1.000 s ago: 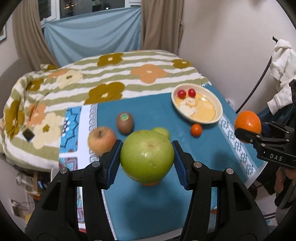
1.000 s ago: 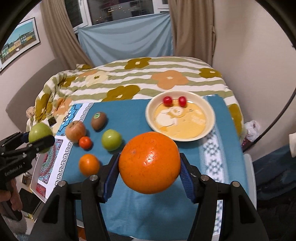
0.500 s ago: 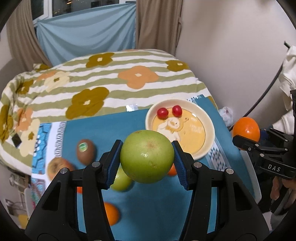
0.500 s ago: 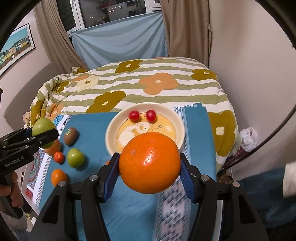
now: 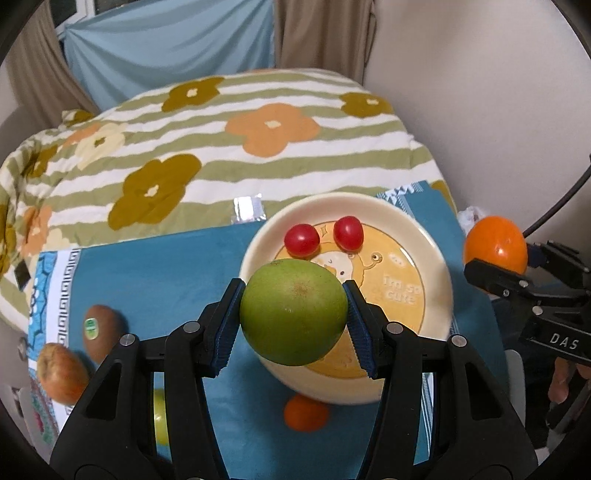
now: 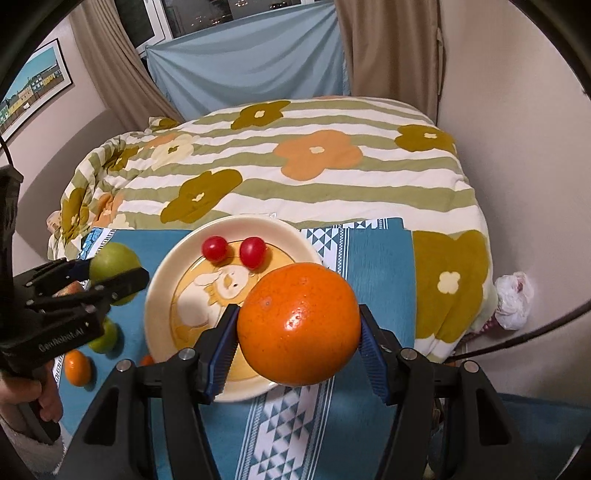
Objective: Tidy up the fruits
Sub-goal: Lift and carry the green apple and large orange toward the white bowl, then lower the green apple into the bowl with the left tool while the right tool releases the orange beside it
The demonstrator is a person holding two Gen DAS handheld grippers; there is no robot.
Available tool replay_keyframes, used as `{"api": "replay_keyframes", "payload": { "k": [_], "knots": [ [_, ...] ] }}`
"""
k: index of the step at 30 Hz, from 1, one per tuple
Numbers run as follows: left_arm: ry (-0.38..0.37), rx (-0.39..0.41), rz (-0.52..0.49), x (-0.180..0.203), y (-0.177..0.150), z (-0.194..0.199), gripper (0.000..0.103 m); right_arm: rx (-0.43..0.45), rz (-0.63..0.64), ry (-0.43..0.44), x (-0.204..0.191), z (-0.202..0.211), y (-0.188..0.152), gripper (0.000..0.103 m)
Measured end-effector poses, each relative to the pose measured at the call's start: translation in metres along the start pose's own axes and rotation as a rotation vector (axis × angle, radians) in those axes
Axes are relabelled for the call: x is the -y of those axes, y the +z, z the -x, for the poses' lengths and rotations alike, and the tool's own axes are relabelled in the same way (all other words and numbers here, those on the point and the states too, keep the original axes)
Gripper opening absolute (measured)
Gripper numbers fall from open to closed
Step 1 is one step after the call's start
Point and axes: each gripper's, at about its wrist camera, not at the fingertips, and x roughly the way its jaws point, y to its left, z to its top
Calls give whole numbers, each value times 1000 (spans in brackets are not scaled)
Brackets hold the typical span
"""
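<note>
Over the cream plate (image 5: 436,258) now, no longer back above the loose fruit, left gripper (image 5: 293,317) clamps the green apple (image 5: 293,312) and right gripper (image 6: 299,332) the orange (image 6: 299,323), both seemingly ready to set down.

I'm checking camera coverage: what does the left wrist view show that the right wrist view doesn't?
Only the left wrist view shows the kiwi and the silver packet on the bedspread. Only the right wrist view shows the framed picture, the window and the white bag. Both show the plate with two red tomatoes, the left hand-held gripper shut on the green apple, and the right hand-held gripper shut on the orange.
</note>
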Motion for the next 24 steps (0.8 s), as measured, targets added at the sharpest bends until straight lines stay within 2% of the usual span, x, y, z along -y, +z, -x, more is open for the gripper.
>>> {"api": "replay_keyframes", "payload": {
  "k": [6, 17, 18, 19, 21, 24],
  "knots": [
    [-2, -68, -35, 8, 1, -36, 58, -13, -15, 4, 6, -14, 6, 57],
    [25, -109, -112, 17, 6, -64, 58, -19, -63, -9, 14, -23, 10, 57],
    [21, -102, -111, 17, 7, -62, 61, -18, -68, -11, 15, -23, 10, 57],
    [15, -91, -109, 16, 8, -59, 79, -17, -72, -12, 16, -23, 11, 57],
    [21, -65, -104, 14, 11, -53, 103, -16, -82, -13, 17, -22, 10, 57],
    [-5, -38, -84, 7, 15, -39, 103, -11, -89, -11, 18, -21, 10, 57]
  ]
}}
